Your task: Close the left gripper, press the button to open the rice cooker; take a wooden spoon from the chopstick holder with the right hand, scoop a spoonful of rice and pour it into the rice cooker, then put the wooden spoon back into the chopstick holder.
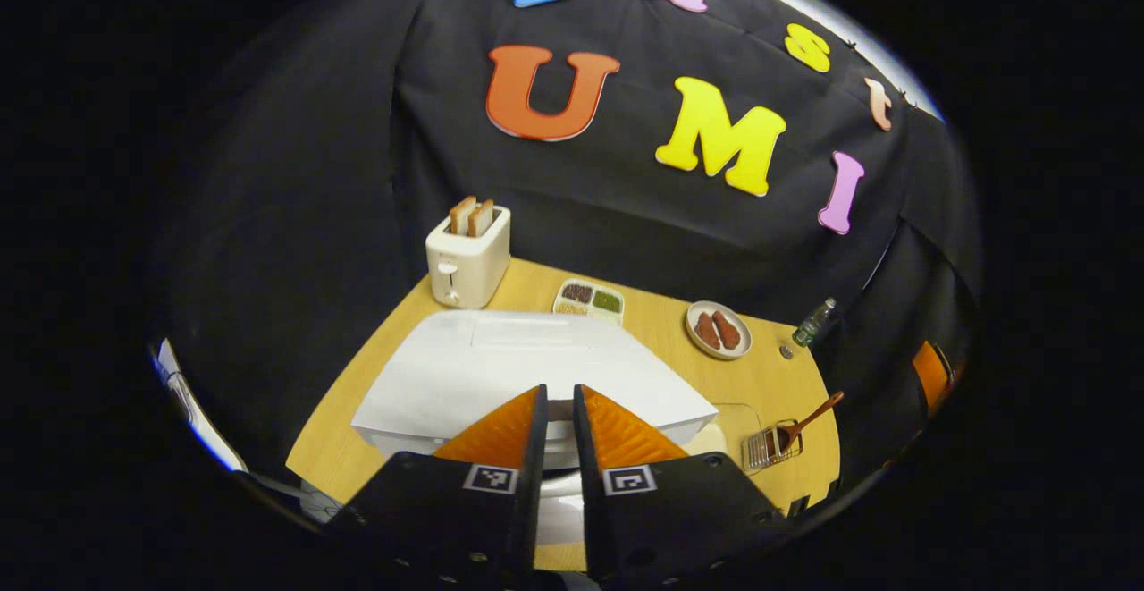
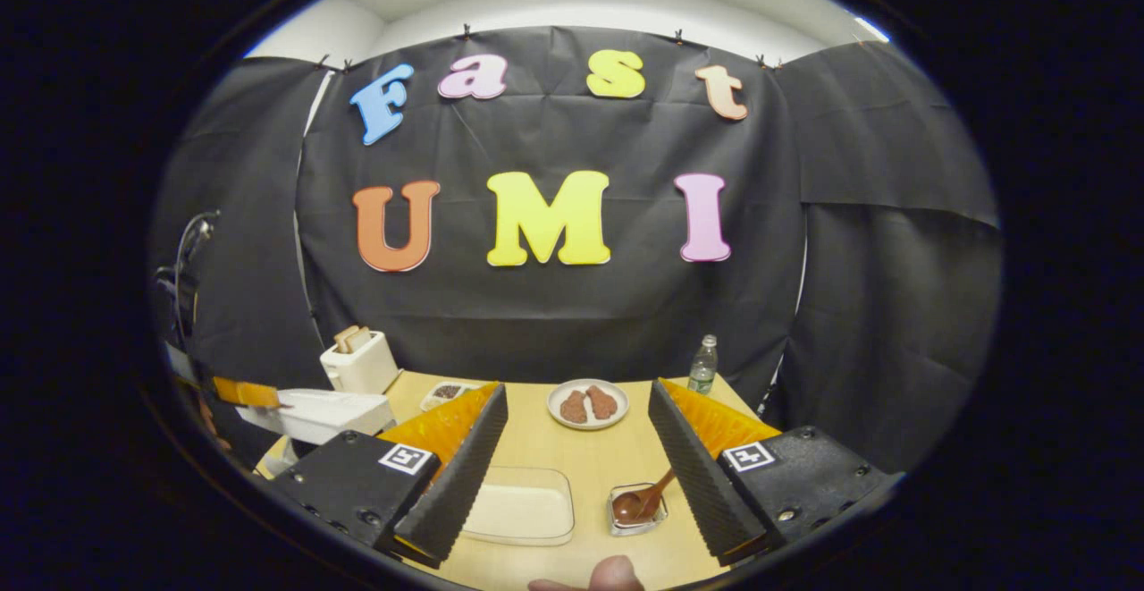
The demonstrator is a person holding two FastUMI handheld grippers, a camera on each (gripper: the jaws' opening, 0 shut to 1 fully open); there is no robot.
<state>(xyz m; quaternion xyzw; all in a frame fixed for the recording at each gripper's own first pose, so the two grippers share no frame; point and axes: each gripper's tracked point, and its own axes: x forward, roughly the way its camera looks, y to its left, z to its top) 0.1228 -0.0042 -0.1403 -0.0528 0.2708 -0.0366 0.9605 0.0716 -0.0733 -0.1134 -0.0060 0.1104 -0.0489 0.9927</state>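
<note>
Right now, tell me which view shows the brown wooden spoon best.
The right gripper view: the brown wooden spoon sits close, bowl down in the small chopstick holder, handle leaning right. The left gripper view shows the spoon small, near the table edge, in the holder.

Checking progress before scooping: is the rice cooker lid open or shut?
Shut: the rice cooker lid lies flat and level, with the nearly closed left hand-held gripper at its front edge.

A staged kitchen set inside a recording booth: black cloth pinned up as walls behind a wooden tabletop [image 2: 572, 457]. Behind the white rice cooker [image 1: 536, 376] stands a toaster [image 1: 467, 256] loaded with bread; beside it a divided dish [image 1: 589, 299], a plate [image 2: 587, 404] and a water bottle [image 2: 703, 364].
</note>
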